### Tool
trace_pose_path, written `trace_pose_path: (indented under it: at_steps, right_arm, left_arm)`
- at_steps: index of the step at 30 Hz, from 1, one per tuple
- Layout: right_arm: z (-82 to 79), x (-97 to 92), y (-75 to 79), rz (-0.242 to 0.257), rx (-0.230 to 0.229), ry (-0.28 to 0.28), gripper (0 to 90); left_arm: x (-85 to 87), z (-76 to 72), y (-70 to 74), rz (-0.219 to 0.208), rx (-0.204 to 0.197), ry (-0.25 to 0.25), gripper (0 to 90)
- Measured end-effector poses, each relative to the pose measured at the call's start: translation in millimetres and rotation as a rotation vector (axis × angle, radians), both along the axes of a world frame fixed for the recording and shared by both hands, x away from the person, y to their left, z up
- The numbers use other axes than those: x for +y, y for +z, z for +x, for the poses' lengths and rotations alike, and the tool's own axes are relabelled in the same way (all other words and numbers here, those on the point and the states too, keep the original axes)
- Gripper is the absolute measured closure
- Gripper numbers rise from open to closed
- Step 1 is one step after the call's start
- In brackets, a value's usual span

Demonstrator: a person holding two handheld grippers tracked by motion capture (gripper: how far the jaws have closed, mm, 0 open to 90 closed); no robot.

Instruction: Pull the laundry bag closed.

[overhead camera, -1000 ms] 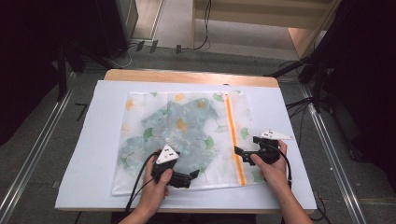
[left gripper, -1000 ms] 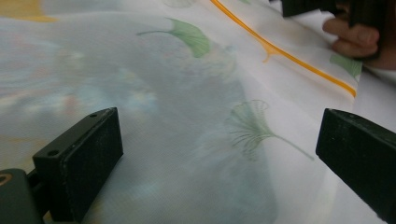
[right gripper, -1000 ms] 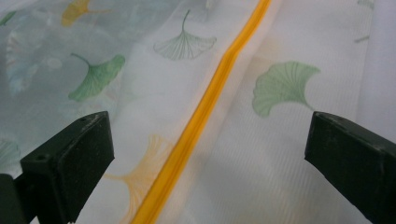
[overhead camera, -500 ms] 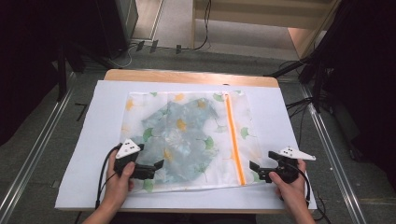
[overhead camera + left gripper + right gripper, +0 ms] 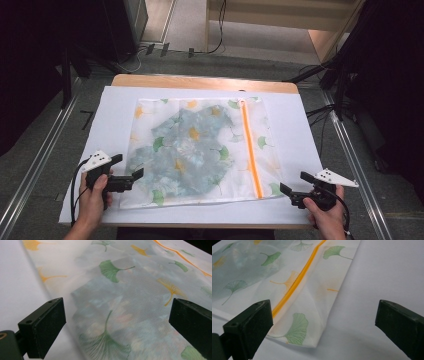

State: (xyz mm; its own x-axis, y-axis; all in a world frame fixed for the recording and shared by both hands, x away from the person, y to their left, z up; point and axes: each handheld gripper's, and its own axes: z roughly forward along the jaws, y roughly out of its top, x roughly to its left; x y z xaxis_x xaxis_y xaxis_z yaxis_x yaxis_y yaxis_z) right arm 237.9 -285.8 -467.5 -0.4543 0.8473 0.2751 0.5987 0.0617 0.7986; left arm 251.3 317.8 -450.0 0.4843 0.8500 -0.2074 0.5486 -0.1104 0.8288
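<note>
Left tongs (image 5: 131,173), right tongs (image 5: 292,182) agape, mesh bag (image 5: 200,150) between

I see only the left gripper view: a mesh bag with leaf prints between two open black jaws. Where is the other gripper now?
Observer: The right gripper is open beside the near right corner of the mesh bag, touching nothing.
Operator: Is the orange zipper shut?
Observer: In the right gripper view the zipper looks flat and closed, though the slider is not visible.
Operator: What lies under the bag?
Observer: A white sheet covering a wooden table.
</note>
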Motion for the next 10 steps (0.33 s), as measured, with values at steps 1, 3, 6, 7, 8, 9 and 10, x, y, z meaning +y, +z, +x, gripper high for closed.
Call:
trace_pose_path:
  at_steps: [1,3,6,7,8,9,10]
  right_arm:
    - [-1.1,-2.1,-0.1,-0.004,0.005,-0.010,1.6]
    - [-2.2,-5.0,-0.4,-0.010,0.021,-0.025,1.6]
    - [-2.2,-6.1,-1.0,-0.006,0.044,-0.044,1.6]
    - [-1.6,-5.4,-1.5,-0.004,0.052,-0.047,1.6]
    - [-0.7,-4.7,-2.4,-0.005,0.062,-0.038,1.5]
    - [0.4,-3.3,-3.4,-0.008,0.072,-0.033,1.5]
    - [1.9,-1.4,-4.7,-0.014,0.081,-0.029,1.5]
  left_arm:
    - [2.5,-1.2,0.1,0.004,0.004,0.004,0.6]
    - [5.5,-2.6,0.2,0.030,0.009,0.001,0.6]
    - [8.6,-0.8,-1.4,0.042,0.056,0.023,0.6]
    - [9.1,-0.4,-1.3,0.039,0.064,0.036,0.6]
    - [9.2,0.1,-1.3,0.035,0.070,0.038,0.7]
    - [8.3,0.2,-1.2,0.046,0.075,0.045,2.3]
    - [6.9,0.6,-1.8,0.065,0.085,0.047,5.4]
